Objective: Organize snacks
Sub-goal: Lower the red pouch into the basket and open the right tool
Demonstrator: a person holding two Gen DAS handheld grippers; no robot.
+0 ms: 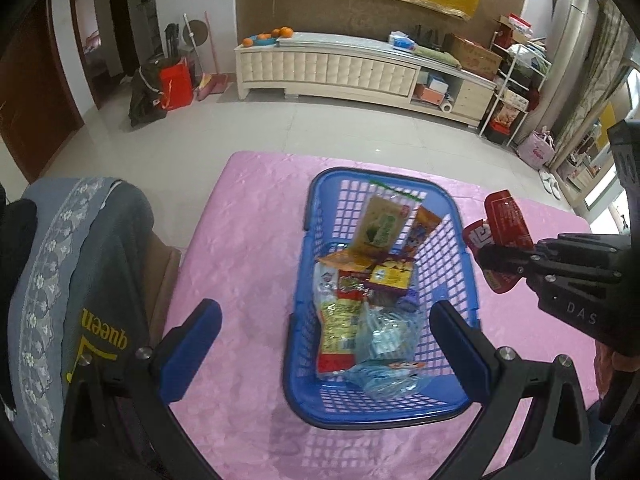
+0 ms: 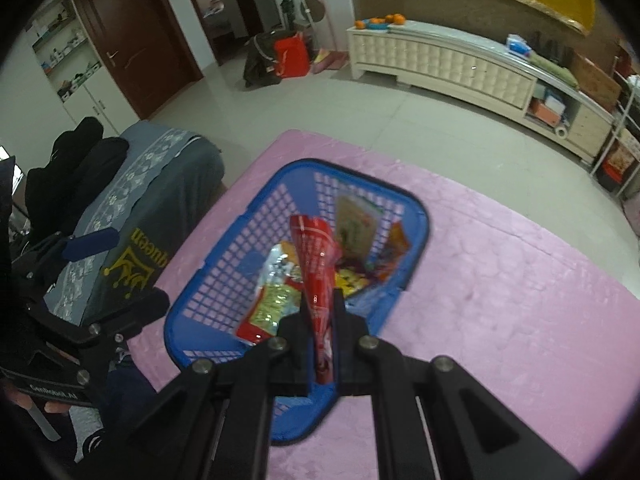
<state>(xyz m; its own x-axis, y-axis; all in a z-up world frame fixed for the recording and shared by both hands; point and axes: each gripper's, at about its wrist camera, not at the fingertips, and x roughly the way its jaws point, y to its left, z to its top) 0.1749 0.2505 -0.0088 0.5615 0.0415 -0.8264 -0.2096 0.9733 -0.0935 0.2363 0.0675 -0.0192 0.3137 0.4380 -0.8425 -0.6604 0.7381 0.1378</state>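
A red snack packet (image 2: 318, 264) was clamped in the right gripper (image 2: 322, 320) above the blue basket (image 2: 224, 280); release was judged next. The left gripper (image 1: 320, 344) was held with jaws apart.

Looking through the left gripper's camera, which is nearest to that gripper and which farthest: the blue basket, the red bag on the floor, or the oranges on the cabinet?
1. Blue basket: on the pink table, between the fingers of the open left gripper.
2. Red bag: on the floor, far left, beyond the table.
3. Oranges: on top of the white cabinet by the back wall.
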